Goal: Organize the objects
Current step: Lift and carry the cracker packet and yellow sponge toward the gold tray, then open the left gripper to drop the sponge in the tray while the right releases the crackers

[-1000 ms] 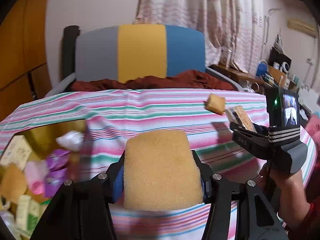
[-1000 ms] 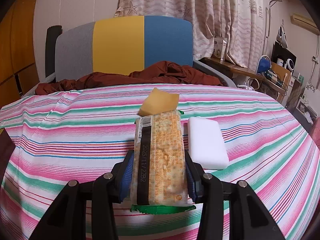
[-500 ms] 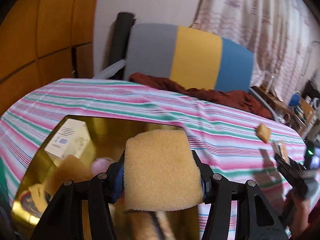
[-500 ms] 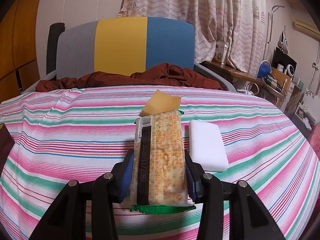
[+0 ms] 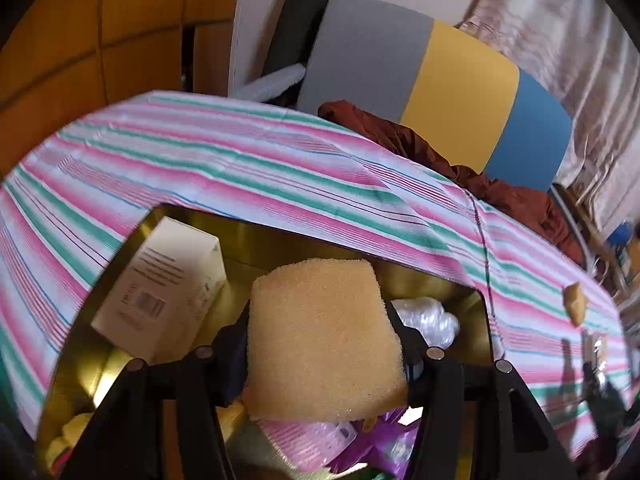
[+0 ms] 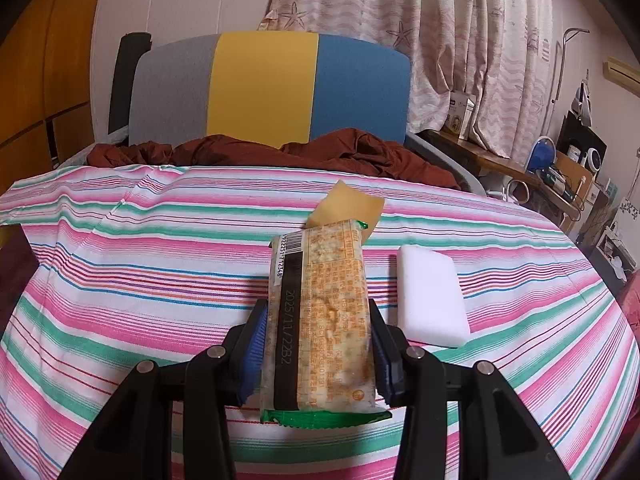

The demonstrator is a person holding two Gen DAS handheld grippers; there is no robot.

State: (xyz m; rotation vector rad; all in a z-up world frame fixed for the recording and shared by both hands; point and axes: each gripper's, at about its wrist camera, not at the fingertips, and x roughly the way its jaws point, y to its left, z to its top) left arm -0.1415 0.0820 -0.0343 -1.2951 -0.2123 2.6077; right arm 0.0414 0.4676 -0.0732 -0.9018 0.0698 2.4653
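We are now holding the yellow sponge (image 5: 320, 336) in the left hand-held gripper (image 5: 324, 354) over the gold bin (image 5: 472, 320), having swung over from the striped cloth; drop coming. Right hand-held gripper (image 6: 318, 344) is clamping the cracker packet (image 6: 320, 312), white sponge (image 6: 432, 296) at 3 o'clock.

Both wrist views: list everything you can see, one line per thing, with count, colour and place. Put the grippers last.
sponge: one, yellow, between the left gripper's fingers, over the box
gold box: one, on the striped cloth, partly filled
white carton: one, inside the gold box, far left
clear wrap: one, crumpled, inside the gold box
purple packets: count unclear, in the box under the sponge
cracker pack: one, orange with green ends, in the right gripper
white block: one, on the cloth right of the pack
yellow sponge piece: one, on the cloth behind the pack
striped cloth: one, pink, green, white
chair: one, grey, yellow, blue
left gripper: black
right gripper: black
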